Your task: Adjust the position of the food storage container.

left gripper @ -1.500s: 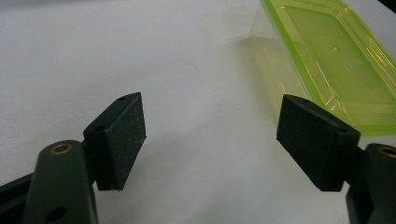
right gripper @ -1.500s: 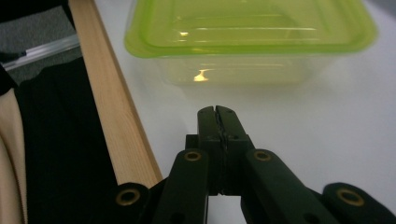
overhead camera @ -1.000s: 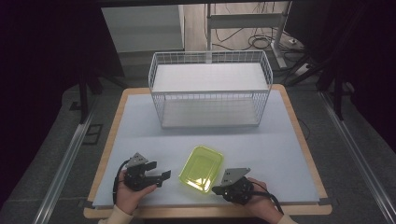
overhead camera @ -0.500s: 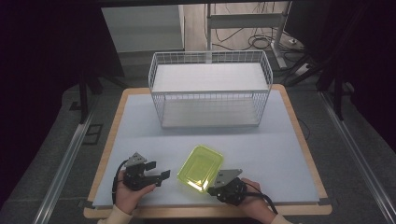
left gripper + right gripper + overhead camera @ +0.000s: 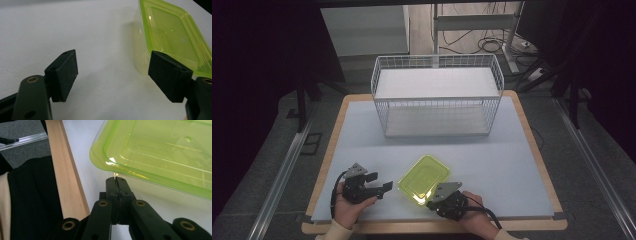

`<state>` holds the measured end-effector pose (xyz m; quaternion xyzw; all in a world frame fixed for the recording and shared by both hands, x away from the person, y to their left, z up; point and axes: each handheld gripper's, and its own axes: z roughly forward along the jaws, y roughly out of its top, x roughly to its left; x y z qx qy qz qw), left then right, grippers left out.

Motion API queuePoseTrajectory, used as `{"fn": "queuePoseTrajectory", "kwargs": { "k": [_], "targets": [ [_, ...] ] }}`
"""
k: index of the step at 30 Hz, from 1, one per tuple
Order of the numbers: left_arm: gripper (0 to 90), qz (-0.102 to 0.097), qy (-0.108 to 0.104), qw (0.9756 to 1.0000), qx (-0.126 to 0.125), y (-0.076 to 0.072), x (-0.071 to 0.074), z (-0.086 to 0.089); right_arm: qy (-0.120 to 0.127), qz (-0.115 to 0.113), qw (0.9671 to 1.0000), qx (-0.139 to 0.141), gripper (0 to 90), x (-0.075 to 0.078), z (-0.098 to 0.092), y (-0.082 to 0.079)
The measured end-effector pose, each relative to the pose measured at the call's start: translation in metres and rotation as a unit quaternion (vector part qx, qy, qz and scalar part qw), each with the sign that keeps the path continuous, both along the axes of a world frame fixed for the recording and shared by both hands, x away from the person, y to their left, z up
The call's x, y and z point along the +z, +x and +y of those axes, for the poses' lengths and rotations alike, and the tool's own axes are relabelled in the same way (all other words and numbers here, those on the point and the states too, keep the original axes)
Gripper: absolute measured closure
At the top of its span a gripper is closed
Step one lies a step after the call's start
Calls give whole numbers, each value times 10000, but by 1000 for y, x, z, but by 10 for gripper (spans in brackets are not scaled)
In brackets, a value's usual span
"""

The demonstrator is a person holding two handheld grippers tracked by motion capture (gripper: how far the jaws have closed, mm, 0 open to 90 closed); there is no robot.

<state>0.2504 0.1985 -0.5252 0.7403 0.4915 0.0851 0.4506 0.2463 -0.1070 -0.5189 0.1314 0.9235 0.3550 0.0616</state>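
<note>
Two grippers on the table, one tray, one basket. At left, the left gripper (image 5: pixel 379 188) rests in its hand, jaws spread wide with nothing between them; its pads (image 5: pixel 65 72) frame bare white tabletop. Just right of it lies the single green tray (image 5: pixel 424 178), near the front edge, empty. The right gripper (image 5: pixel 117 180) sits at the tray's near rim, jaws pressed together, tips right beside the rim. One wire basket (image 5: pixel 437 95) stands well behind, empty too.

Dim room, grey floor (image 5: pixel 272 165), cables (image 5: pixel 492 42)
</note>
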Motion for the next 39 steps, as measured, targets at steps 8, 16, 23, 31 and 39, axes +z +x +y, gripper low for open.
{"fn": "queuePoseTrajectory", "kwargs": {
  "k": [8, 16, 23, 31, 39],
  "targets": [
    [234, -24, -13, 10000, 60, 0, 1, 3, 37, -34, 10000, -76, 897, -3, 16, 2],
    [233, -19, -2, 10000, 67, 1, 0, 4, 83, -49, 9999, -97, 897, -8, 36, 3],
    [234, -22, -27, 10000, 82, 1, 1, 5, 161, -37, 9998, -118, 897, -12, 52, 5],
    [233, -29, -30, 9999, 92, 1, 1, 6, 230, 40, 9997, -109, 897, -11, 59, 6],
    [235, -32, -63, 9999, 146, 1, 1, 7, 503, 185, 9983, -245, 897, 7, 22, 1]
  ]
}}
